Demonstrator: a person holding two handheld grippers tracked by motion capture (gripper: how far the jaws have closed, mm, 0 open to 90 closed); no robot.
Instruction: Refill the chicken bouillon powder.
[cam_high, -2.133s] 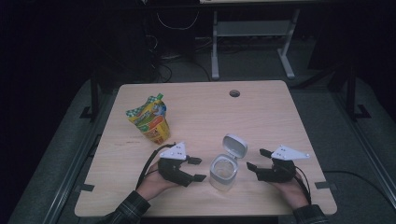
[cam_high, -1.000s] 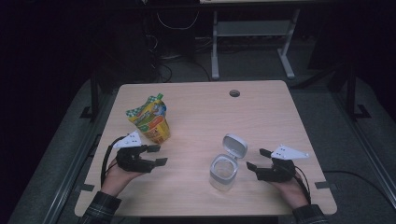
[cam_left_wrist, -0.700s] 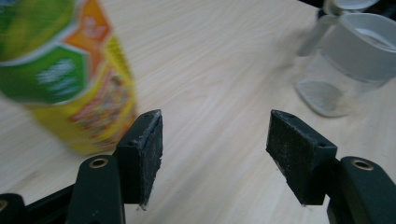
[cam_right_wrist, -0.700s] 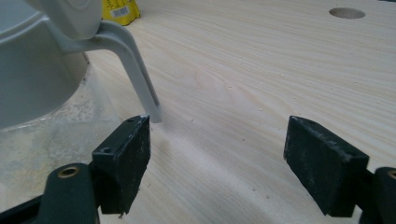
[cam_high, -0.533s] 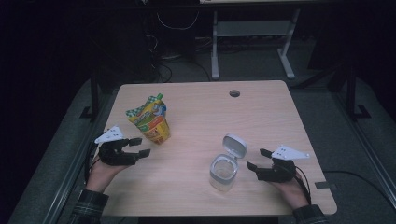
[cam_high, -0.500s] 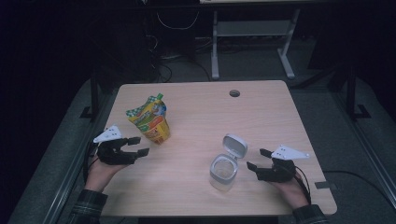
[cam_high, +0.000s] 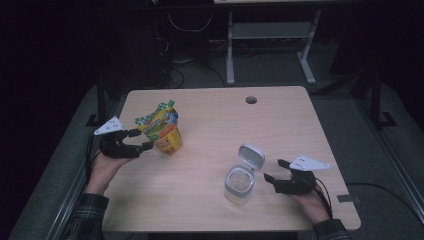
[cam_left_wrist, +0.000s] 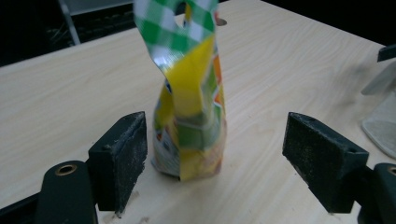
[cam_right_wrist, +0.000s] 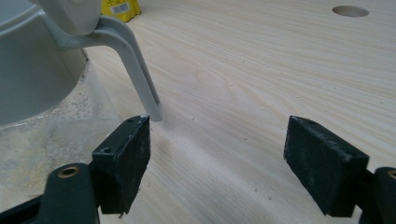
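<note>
Crinkled glossy pouch (cam_left_wrist: 189, 107), upright, perhaps foil

Black grippers (cam_high: 136, 140), plaid sleeves (cam_high: 90, 212)

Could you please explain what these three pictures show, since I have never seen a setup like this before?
A person sits at a wooden table and holds a hand-operated tool with two black jaws in each hand. The wide picture comes from a camera above the table; the left gripper is at its left, the right gripper at its right. The other two pictures come from small cameras that ride on the tools and look out along their jaws.

On the table stand a colourful snack bag and a clear plastic jar with its hinged lid open.

In the left gripper view the bag stands between the jaws, which have just been opening; the pads do not touch it. The right gripper is open beside the jar and holds nothing.
</note>
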